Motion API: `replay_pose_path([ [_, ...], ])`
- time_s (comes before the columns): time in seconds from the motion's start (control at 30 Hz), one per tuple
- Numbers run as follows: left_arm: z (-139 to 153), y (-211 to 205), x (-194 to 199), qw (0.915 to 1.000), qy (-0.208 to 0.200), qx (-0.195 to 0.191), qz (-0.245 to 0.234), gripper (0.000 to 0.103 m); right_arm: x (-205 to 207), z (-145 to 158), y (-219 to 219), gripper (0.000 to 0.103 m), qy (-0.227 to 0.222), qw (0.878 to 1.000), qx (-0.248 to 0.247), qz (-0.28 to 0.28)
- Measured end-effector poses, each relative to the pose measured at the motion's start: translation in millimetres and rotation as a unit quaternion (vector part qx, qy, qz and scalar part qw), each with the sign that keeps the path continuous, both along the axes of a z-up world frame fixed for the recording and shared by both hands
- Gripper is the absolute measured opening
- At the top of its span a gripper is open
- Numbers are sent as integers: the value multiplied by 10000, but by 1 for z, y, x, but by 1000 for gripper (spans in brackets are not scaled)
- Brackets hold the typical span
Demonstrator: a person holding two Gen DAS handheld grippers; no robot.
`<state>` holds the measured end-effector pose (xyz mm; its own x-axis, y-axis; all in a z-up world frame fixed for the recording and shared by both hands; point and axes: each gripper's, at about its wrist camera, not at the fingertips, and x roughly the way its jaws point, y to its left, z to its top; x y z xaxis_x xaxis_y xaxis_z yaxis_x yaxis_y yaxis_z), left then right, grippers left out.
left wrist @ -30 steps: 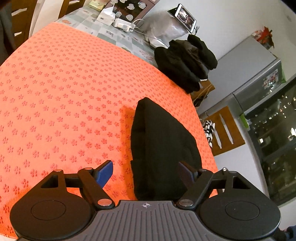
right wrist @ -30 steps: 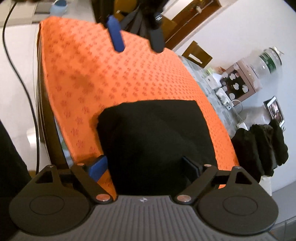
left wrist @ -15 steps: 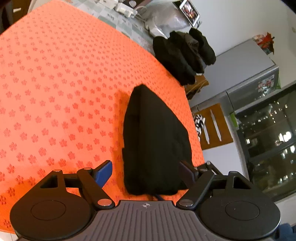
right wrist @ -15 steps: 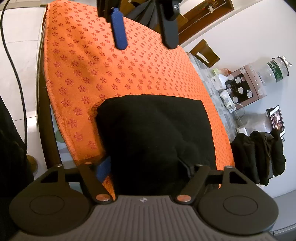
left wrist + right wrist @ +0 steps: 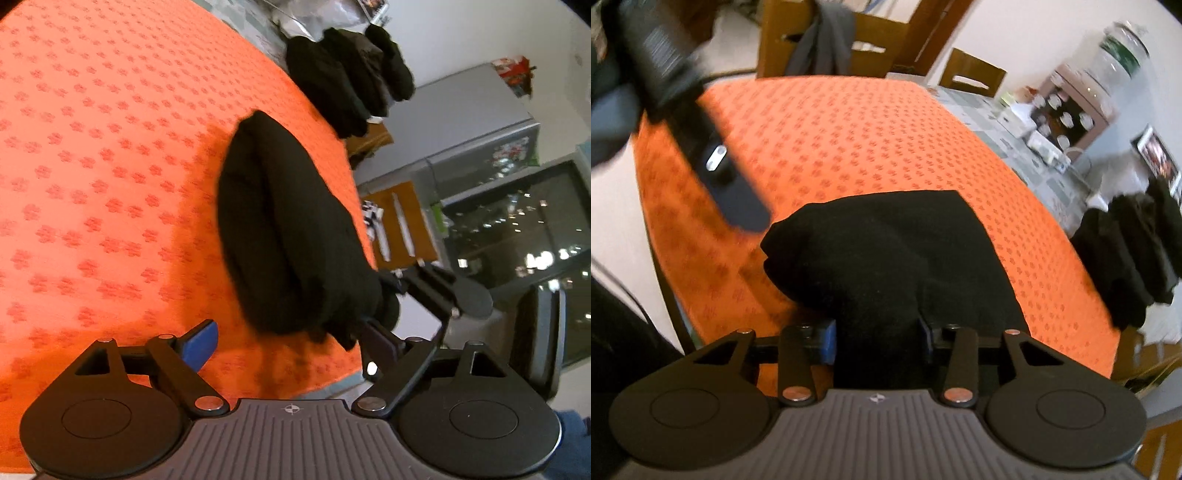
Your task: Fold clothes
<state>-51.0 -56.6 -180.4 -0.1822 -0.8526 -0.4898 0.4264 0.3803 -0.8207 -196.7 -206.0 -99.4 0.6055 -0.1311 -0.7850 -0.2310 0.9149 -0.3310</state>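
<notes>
While the right gripper [image 5: 877, 341] has just been closing, its jaws now pinch a gathered edge of the folded black garment [image 5: 897, 254], whose near end bunches up between the blue pads at six o'clock in the right wrist view. Opposite it, the left gripper [image 5: 291, 345] has been opening and stands wide, its blue pad at seven o'clock over bare cloth and its dark pad at five o'clock close by the garment's near corner, with no grip on it. One garment lies on the bench near its right-hand edge, on an orange mat [image 5: 92, 166] printed with small red flowers. At one o'clock in the left wrist view a single pile of dark clothes [image 5: 347, 77] sits beyond the mat. Past the bench edge stand a grey refrigerator [image 5: 476, 122] and a dark window [image 5: 517, 229] at three o'clock. Two wooden chairs [image 5: 871, 33] show at twelve o'clock in the right wrist view.
</notes>
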Motion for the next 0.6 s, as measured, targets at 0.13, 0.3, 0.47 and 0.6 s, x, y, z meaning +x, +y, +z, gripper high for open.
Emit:
replay_pose_path([
  [0.13, -6, -9, -2, 9976, 373, -566, 137, 88, 9, 17, -17, 47, -13, 9994, 312, -147],
  [0.3, -19, -19, -1, 9788, 1365, -1295, 811, 91, 16, 27, -27, 47, 100, 9989, 444, -120],
  [0.47, -28, -27, -1, 9779, 1476, -894, 1183, 83, 12, 33, -35, 55, 253, 9963, 812, 129],
  [0.6, -38, -32, -4, 9750, 1578, -406, 1513, 69, 3, 53, -62, 58, 370, 9872, 1476, 476],
])
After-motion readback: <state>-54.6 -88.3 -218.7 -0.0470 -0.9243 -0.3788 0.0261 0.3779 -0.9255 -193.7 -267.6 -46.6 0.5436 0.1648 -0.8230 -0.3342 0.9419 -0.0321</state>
